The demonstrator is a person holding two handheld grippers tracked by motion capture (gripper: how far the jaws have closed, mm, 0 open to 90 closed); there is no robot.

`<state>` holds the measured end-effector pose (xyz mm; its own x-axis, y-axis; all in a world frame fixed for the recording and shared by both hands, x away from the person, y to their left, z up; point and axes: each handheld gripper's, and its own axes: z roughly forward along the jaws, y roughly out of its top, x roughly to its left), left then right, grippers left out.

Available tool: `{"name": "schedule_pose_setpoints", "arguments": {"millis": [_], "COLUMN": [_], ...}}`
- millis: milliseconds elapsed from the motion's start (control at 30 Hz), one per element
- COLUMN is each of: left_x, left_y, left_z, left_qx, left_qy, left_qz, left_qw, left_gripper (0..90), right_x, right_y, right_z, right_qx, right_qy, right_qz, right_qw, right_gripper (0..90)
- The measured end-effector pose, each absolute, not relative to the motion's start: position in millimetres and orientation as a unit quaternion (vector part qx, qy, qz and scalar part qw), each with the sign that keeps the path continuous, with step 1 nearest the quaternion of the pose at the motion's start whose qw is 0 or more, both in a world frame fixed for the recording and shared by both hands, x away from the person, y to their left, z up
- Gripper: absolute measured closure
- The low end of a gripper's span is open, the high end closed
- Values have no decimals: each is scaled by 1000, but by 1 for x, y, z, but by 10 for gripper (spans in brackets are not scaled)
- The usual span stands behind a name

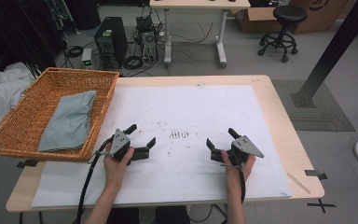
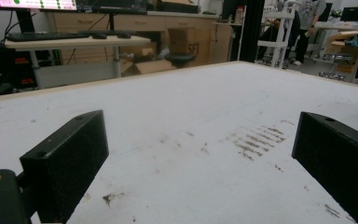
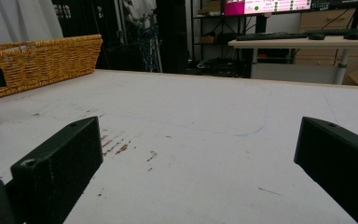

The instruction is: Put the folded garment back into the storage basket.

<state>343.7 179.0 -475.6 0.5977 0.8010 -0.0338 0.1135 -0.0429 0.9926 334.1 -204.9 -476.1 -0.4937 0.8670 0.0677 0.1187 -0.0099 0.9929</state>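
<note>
One grey cloth (image 1: 69, 121), folded, lying inside one wicker basket (image 1: 16, 126) at the left end of the table (image 1: 279, 116); long axis running from near edge to far edge, lower end cut off behind the basket's rim. Right of the basket, two grippers resting on the white mat (image 1: 186, 107): left gripper (image 1: 142, 135) spread wide, holding nothing; right gripper (image 1: 220, 137) likewise spread, empty. Between them, brown smudges (image 1: 180, 135), hard to read.

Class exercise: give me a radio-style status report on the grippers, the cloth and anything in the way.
Left gripper open, empty, low over the white mat. Right gripper open, empty. Folded grey cloth lies in wicker basket, untouched. Nothing in between.
</note>
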Motion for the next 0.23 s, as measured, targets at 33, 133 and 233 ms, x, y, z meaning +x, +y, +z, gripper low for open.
{"name": "schedule_pose_setpoints", "arguments": {"millis": [33, 133, 233], "left_x": [344, 344, 344], "left_y": [179, 179, 179], "left_z": [-476, -476, -476], "left_qx": [663, 663, 663], "left_qy": [345, 345, 345], "left_qz": [287, 286, 286], "left_qw": [600, 600, 600], "left_gripper": [41, 41, 41], "right_x": [334, 334, 334], "right_y": [-205, -205, -206], "right_z": [-476, -476, -476], "right_qx": [392, 392, 392], "right_qy": [629, 627, 626], "right_qz": [593, 594, 596], "right_qw": [316, 316, 315], "right_gripper": [4, 4, 3]}}
